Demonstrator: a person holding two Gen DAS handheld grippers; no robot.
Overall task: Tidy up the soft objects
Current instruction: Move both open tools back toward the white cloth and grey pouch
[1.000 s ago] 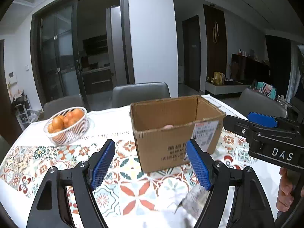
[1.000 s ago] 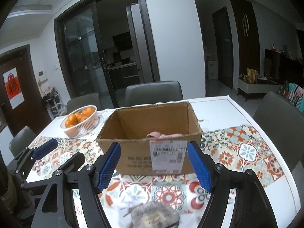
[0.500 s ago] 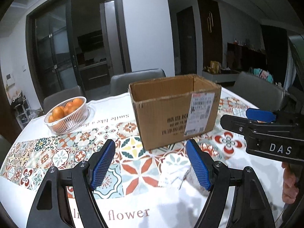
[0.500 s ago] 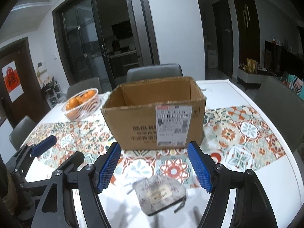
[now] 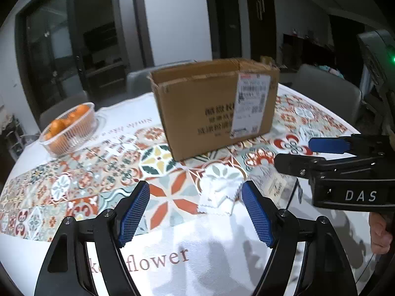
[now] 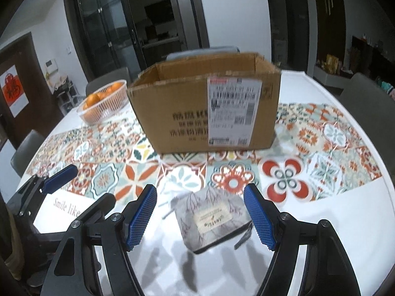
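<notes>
A grey soft pouch with a beige label lies flat on the table, between and just beyond my right gripper's open blue pads, which do not touch it. A folded white cloth lies just left of the pouch, ahead of my open, empty left gripper. The white cloth also shows in the right wrist view. Behind both stands an open cardboard box with a shipping label. The right gripper crosses in from the right, over the pouch.
A white basket of oranges sits at the back left on the patterned tablecloth. Grey chairs ring the table. The other gripper shows at the left, and a hand at the right edge.
Both grippers have come down toward the table, so the box's inside has dropped out of sight. The pouch and white cloth now lie larger and nearer the pads. Both jaws stay equally wide.
</notes>
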